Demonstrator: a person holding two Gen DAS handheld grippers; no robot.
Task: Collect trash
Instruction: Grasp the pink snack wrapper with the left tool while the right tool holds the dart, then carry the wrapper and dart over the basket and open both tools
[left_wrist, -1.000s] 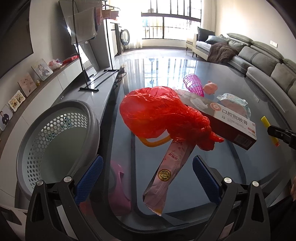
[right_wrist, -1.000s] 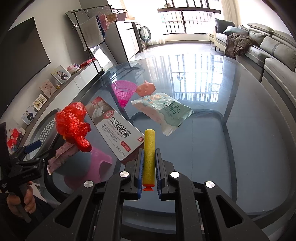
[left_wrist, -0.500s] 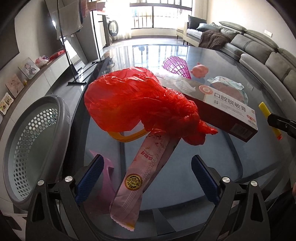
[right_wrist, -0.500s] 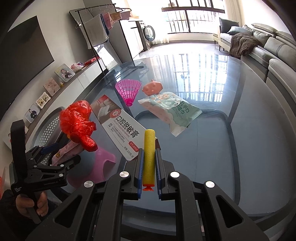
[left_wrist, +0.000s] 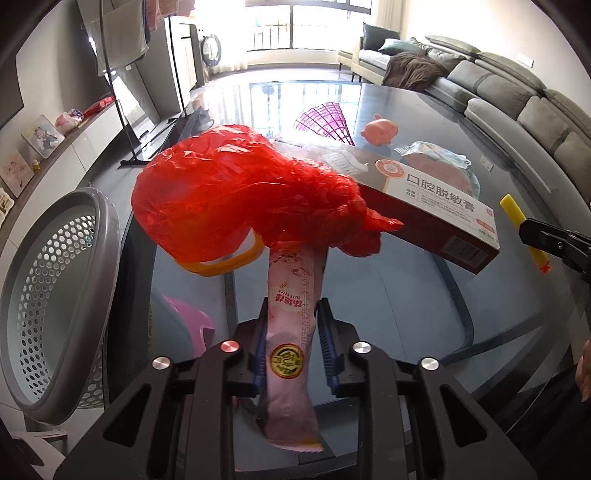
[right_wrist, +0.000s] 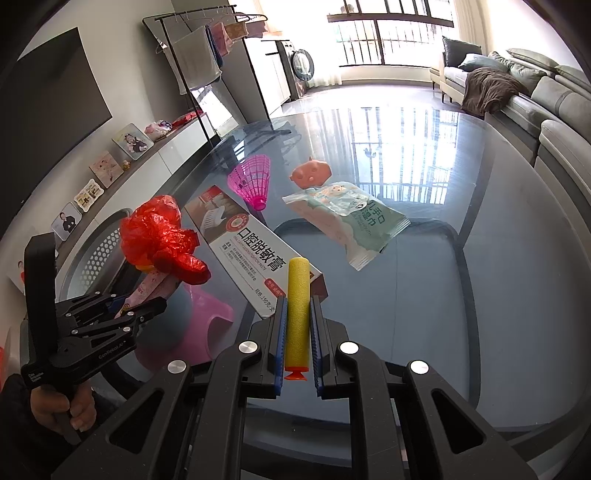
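Note:
My left gripper (left_wrist: 292, 314) is shut on a long pink snack wrapper (left_wrist: 291, 347) at the near left edge of the glass table (left_wrist: 388, 306). The wrapper's far end runs under a crumpled red plastic bag (left_wrist: 236, 195). My right gripper (right_wrist: 297, 306) is shut on a yellow foam dart (right_wrist: 297, 295), held above the table's near edge. The left gripper (right_wrist: 122, 314) with the wrapper and red bag (right_wrist: 159, 232) also shows at the left in the right wrist view.
A toothpaste box (left_wrist: 436, 206), a pink shuttlecock (right_wrist: 251, 177), a pink pig toy (right_wrist: 312, 175) and a green wipes pack (right_wrist: 354, 218) lie on the table. A grey perforated basket (left_wrist: 48, 295) stands left of the table. A pink stool (right_wrist: 207, 328) shows under the glass.
My left gripper moved forward and closed on the pink wrapper; it was open before. The right gripper still holds the dart and shifted little.

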